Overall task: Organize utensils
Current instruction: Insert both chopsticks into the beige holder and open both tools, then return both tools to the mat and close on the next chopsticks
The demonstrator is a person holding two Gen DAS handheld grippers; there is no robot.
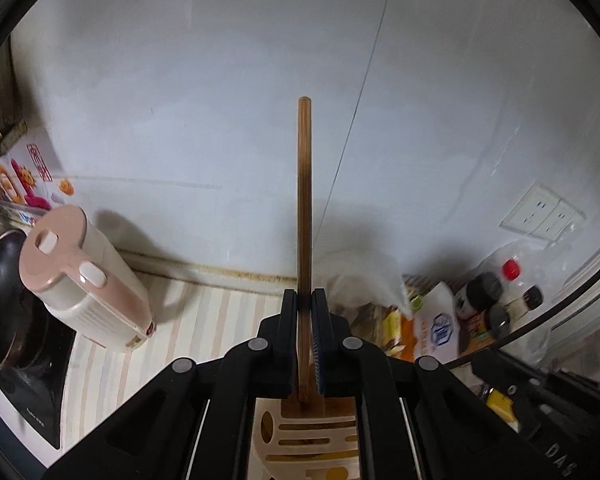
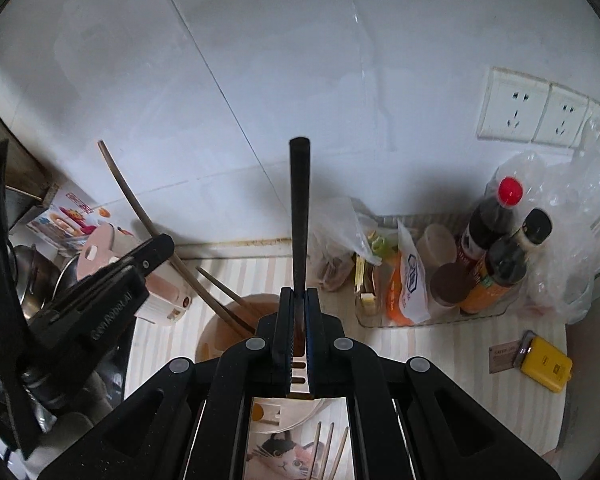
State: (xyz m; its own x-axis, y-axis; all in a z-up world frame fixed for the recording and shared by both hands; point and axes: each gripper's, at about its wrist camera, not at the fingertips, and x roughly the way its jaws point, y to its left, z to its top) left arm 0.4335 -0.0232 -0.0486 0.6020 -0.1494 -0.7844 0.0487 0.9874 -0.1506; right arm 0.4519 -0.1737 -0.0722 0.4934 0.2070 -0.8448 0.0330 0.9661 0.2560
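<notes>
Holding a wooden spatula [image 1: 304,200] upright by its handle, the left gripper [image 1: 304,300] has its jaws pressed against the shaft, the slotted blade below them over a cream slotted utensil holder [image 1: 300,440]. Left of this gripper: a black pan [image 1: 0,300] on a cooktop, then a pink-lidded kettle [image 1: 84,276] just beside it; open striped countertop [image 1: 204,320] lies between kettle and gripper, bounded ahead by the white tiled wall [image 1: 220,80]. Right of it: plastic bags and bottles, close by. The right gripper [image 2: 299,300] is clamped on a black-handled utensil [image 2: 299,200], handle up; its lower end shows horizontal slots between the jaws. Left of this gripper, the round holder [image 2: 216,332] contains wooden utensils leaning leftward. Below it, chopsticks [image 2: 328,448] lie on a cat-print surface. Right, a clear tray [image 2: 440,320] against the wall holds packets, jars and two dark bottles; beyond, bare counter and a yellow box [image 2: 546,364].
</notes>
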